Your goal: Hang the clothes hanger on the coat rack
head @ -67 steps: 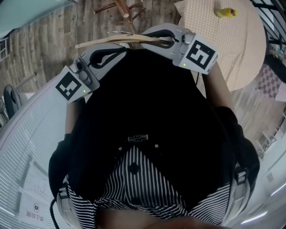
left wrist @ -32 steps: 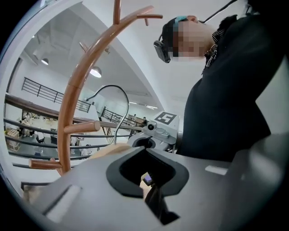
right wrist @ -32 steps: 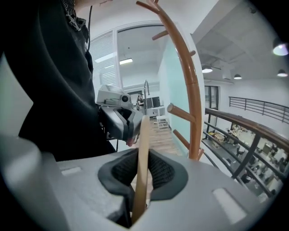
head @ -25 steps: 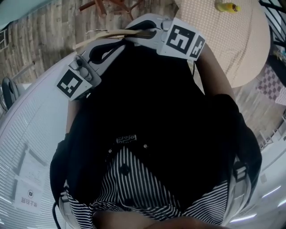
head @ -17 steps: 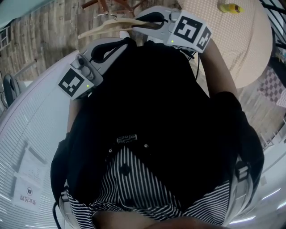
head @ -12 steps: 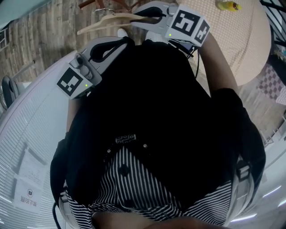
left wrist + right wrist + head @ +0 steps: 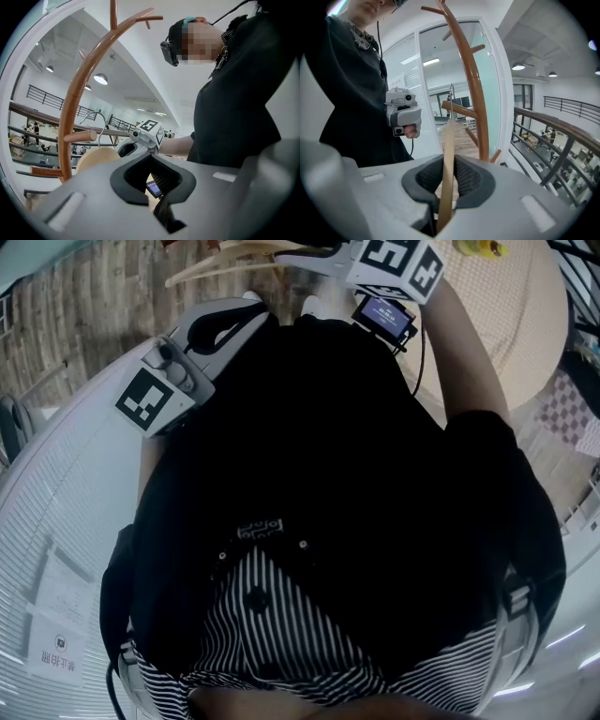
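My right gripper [image 7: 447,183] is shut on the pale wooden hanger [image 7: 449,154], which I see edge-on between its pads. The hanger's metal hook [image 7: 451,96] stands close to a peg [image 7: 461,110] of the brown coat rack [image 7: 476,79]. In the left gripper view the hook [image 7: 96,118] arches over that peg's tip [image 7: 82,137]; whether they touch I cannot tell. In the head view the right gripper [image 7: 292,253] holds the hanger [image 7: 220,265] at the top edge. My left gripper [image 7: 152,183] stands open with nothing in it, lower left of the right one [image 7: 246,313].
A round table with a beige cloth [image 7: 506,334] stands to the right, with a yellow object [image 7: 478,247] on it. A white slatted curved wall [image 7: 66,512] runs on the left. A glass partition [image 7: 440,65] and railings [image 7: 565,136] lie behind the rack.
The right gripper has carried the hanger up the head view, away from the body and toward the rack. The left gripper has stayed where it was.
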`<state>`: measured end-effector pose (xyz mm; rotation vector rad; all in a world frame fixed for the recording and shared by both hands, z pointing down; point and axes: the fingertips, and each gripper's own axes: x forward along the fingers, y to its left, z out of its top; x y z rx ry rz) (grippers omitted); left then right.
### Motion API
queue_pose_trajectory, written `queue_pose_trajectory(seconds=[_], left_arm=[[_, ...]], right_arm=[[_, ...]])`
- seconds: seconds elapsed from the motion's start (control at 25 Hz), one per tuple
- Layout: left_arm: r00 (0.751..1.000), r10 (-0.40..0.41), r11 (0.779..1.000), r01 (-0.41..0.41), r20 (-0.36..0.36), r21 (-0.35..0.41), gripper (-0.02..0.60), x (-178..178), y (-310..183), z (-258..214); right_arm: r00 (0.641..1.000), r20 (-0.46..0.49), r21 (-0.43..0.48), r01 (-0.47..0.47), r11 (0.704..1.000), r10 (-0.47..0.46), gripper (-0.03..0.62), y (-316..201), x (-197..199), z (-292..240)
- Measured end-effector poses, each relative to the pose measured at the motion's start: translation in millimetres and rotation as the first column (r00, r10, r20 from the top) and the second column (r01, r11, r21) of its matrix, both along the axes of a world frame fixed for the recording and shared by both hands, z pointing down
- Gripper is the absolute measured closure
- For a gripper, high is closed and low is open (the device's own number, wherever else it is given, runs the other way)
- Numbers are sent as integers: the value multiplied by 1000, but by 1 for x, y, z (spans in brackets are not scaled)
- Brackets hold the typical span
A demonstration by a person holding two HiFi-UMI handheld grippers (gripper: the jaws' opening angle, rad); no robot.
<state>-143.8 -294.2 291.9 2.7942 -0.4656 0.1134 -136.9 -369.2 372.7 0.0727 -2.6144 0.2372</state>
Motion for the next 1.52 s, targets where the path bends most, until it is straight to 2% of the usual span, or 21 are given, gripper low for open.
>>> queue_pose_trajectory(seconds=[0.56, 0.8, 0.92, 1.0, 1.12, 1.2, 1.4, 1.52], left_arm=[[999, -33, 999, 33, -3, 4, 577, -2, -10, 0], [998, -59, 996, 56, 30, 72, 577, -3, -25, -4], [997, -72, 994, 72, -9, 78, 577, -3, -35, -12], [998, -52, 994, 54, -23, 91, 577, 0, -37, -17], [1000, 22, 994, -22, -3, 108, 577, 12, -26, -17], [999, 33, 995, -34, 16, 98, 577, 15, -24, -12], [995, -55, 995, 48, 88, 83, 577, 20, -39, 10], [975, -156, 987, 147, 159, 65, 577, 14, -53, 25]], right_arm=[[1000, -4, 0, -23, 1000, 23, 534, -14, -17, 11], [999, -18, -18, -39, 999, 39, 534, -20, -18, 21], [998, -37, -19, -48, 999, 47, 534, -22, -18, 25], [997, -51, -25, -55, 998, 54, 534, -23, -18, 28], [997, -59, -39, -61, 997, 58, 534, -21, -17, 33], [996, -65, -44, -68, 997, 65, 534, -22, -16, 37], [989, -95, -19, -115, 993, 113, 534, -25, -24, 46], [978, -116, 17, -175, 984, 176, 534, -30, -26, 52]])
